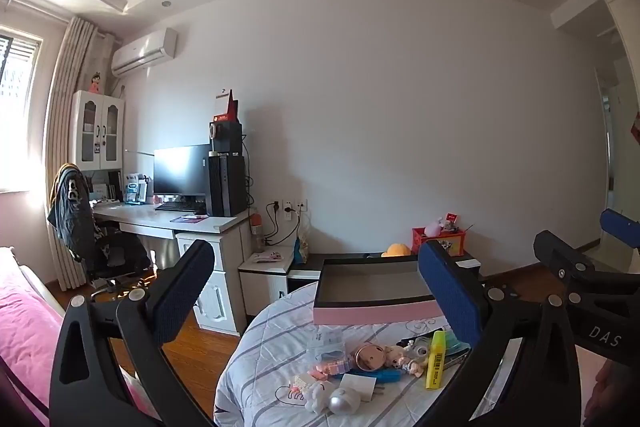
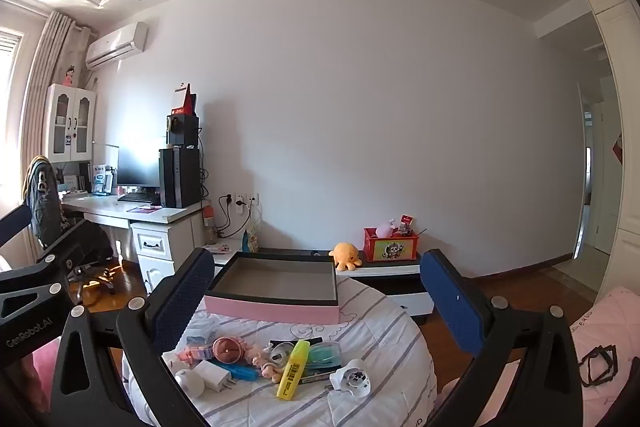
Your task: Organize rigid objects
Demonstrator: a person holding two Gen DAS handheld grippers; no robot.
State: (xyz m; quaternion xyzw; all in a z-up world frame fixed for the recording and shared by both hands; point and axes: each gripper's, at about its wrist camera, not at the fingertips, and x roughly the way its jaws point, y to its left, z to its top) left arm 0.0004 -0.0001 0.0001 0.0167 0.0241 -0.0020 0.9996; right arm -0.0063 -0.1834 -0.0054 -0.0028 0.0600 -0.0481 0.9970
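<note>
A pink box [image 1: 372, 313] [image 2: 272, 309] with a dark rim lies open with nothing inside, at the far side of a round surface covered by a striped white quilt [image 1: 272, 343] [image 2: 384, 331]. In front of it lies a heap of small items: a yellow highlighter [image 1: 436, 359] [image 2: 294, 369], a white charger plug [image 1: 360, 385] [image 2: 214, 375], a blue tool [image 2: 240, 371], a small doll [image 1: 400, 355], a round pink case [image 2: 228, 347] and a white round part [image 2: 352, 377]. My left gripper [image 1: 316, 251] and right gripper [image 2: 316, 257] hover open before the heap, holding nothing.
A desk [image 2: 120, 211] with monitor and computer tower stands at the left, with an office chair [image 1: 80, 227] beside it. A low cabinet [image 2: 384, 273] behind the box carries an orange plush and a red crate. Pink bedding [image 1: 24, 323] lies at the left, wooden floor below.
</note>
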